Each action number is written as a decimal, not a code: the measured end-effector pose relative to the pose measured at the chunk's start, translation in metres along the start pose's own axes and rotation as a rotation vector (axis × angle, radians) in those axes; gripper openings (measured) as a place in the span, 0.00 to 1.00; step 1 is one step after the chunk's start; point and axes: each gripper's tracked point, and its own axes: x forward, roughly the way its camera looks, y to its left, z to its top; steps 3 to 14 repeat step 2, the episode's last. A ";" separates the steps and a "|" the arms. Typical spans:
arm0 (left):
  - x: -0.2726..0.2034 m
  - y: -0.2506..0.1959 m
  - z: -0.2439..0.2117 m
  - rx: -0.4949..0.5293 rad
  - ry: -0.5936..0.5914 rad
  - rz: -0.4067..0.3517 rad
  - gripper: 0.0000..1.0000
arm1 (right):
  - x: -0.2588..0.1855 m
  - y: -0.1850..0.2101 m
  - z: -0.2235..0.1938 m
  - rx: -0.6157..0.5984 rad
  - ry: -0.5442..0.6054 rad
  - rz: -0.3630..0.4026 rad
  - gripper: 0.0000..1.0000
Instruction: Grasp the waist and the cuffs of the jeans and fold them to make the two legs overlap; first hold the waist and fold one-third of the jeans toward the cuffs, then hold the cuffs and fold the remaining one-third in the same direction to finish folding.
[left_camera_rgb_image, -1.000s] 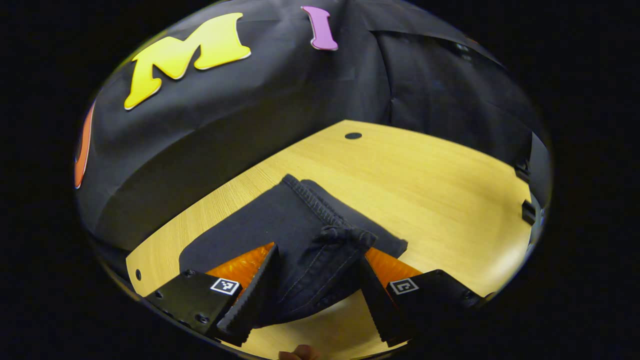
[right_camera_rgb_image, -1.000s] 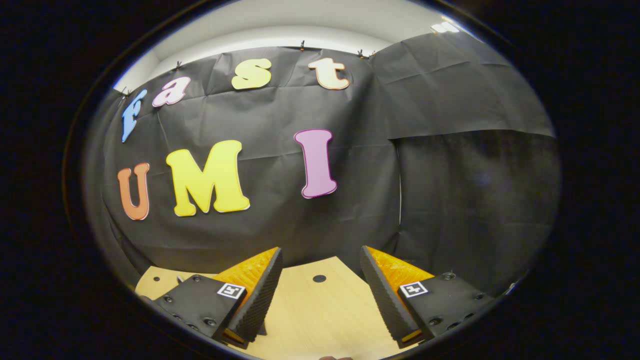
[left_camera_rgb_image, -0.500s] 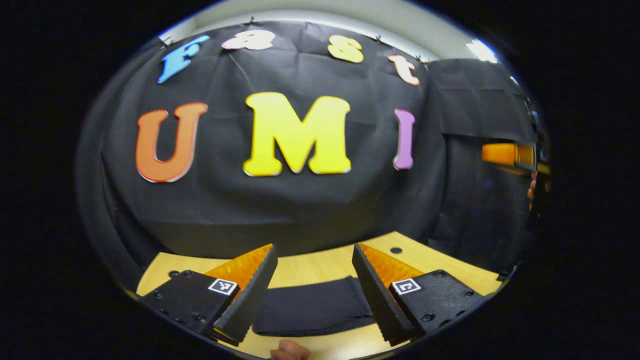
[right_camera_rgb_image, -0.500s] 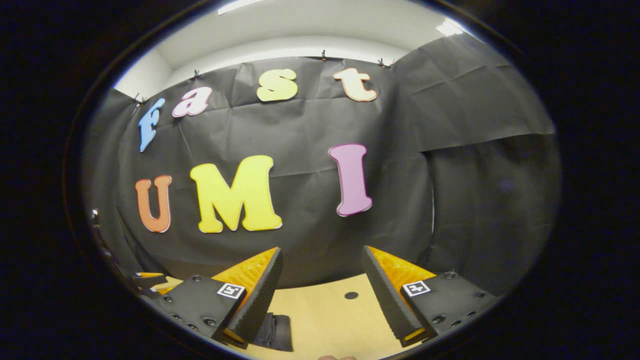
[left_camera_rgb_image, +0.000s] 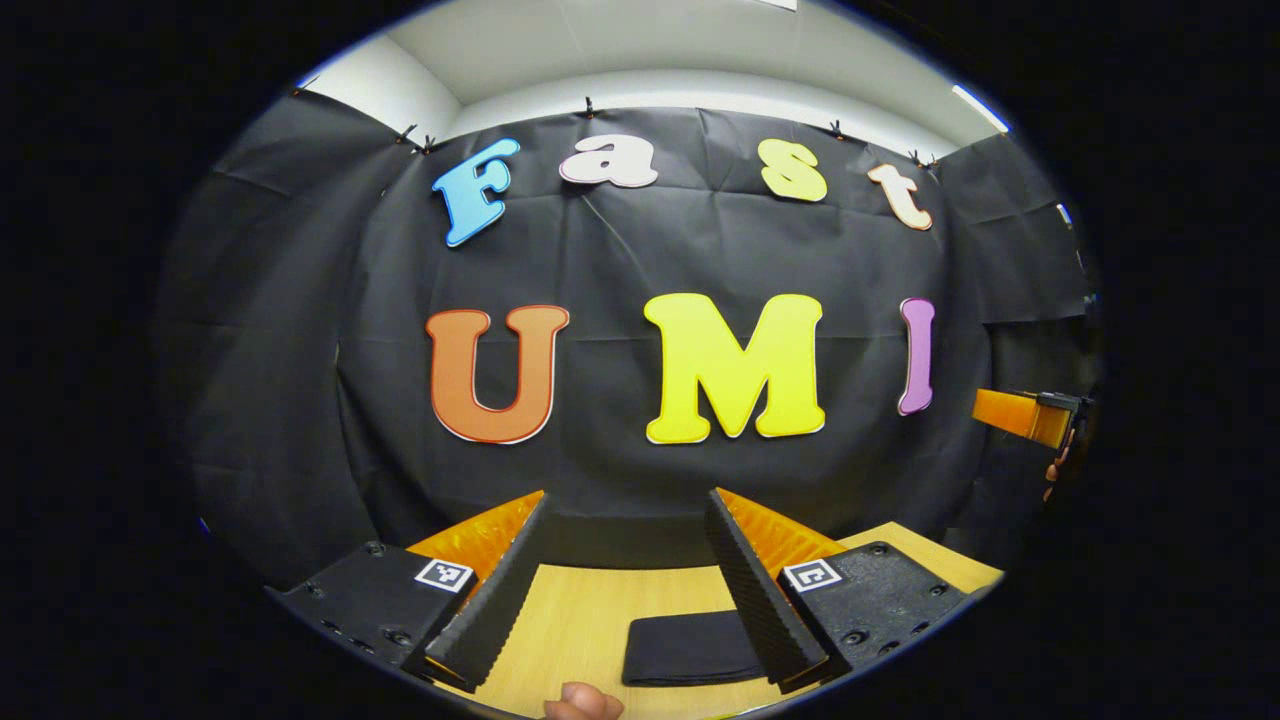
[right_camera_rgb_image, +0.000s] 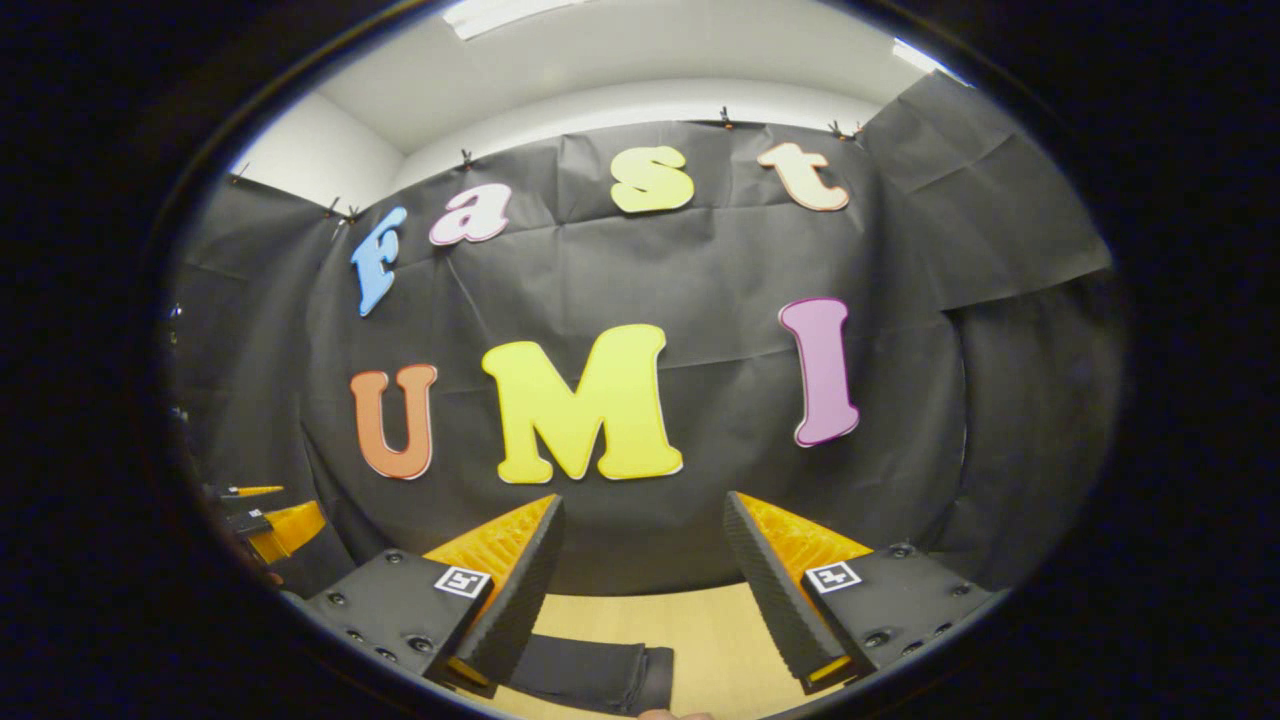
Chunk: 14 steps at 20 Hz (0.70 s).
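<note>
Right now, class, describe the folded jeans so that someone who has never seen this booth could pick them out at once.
Start at the wooden table that stands in front of the black cloth wall. On it, just beyond the left gripper, lie the folded jeans, a flat dark fabric bundle. They are the one soft dark thing on the pale wood, with stacked fold edges showing at one end.
</note>
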 end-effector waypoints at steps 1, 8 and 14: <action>-0.001 0.002 0.001 -0.004 0.006 -0.002 0.88 | -0.001 0.007 -0.008 -0.009 0.010 0.010 0.93; -0.001 0.002 0.000 -0.013 0.011 -0.004 0.88 | -0.002 0.014 -0.018 -0.016 0.026 0.025 0.98; -0.001 0.002 0.000 -0.013 0.011 -0.004 0.88 | -0.002 0.014 -0.018 -0.016 0.026 0.025 0.98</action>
